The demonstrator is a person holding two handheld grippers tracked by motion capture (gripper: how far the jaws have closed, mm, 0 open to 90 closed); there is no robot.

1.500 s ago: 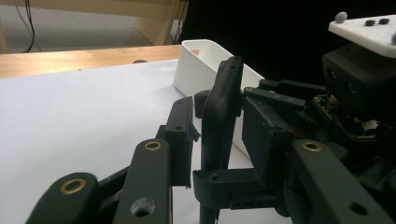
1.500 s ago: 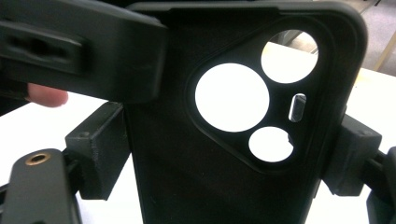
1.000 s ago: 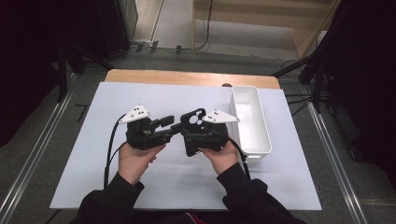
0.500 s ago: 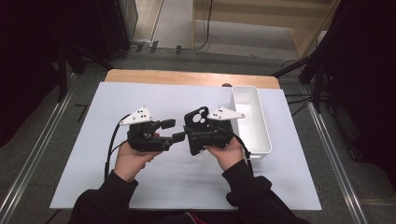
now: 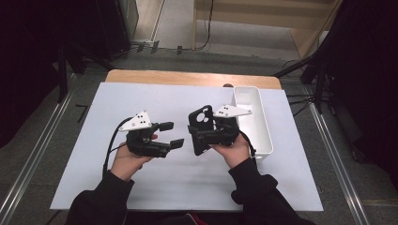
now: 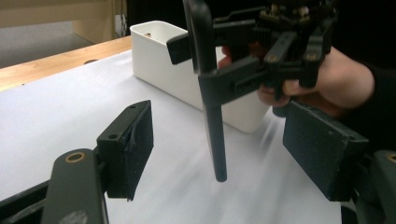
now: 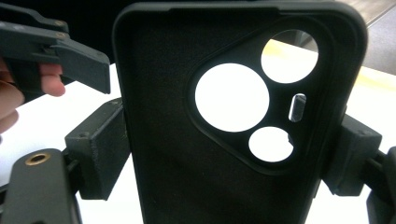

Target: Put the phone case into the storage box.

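Note:
A black phone case [image 5: 199, 129] with round camera cut-outs stands upright above the table, and my right gripper [image 5: 201, 133] is shut on its two long edges. In the right gripper view the case [image 7: 210, 168] faces the camera, clamped between both pads of the right gripper [image 7: 224, 154]. My left gripper [image 5: 171, 134] is open just left of the case, with a small gap between them. In the left gripper view the case [image 6: 212, 116] is edge-on, beyond the wide-apart jaws of the left gripper [image 6: 226, 144]. Nothing is between them.
A white sheet [image 5: 141, 98] covers most of the wooden table [image 5: 187, 77]. A long white bin [image 5: 264, 126] lies along the sheet's right side, just behind the right hand; its wall [image 6: 163, 60] is close behind the case. Metal rails run along both sides on the floor.
The two grippers, close together a second ago, have drawn apart. The left one has moved left and stands open. The right one has kept the case and turned it more upright.

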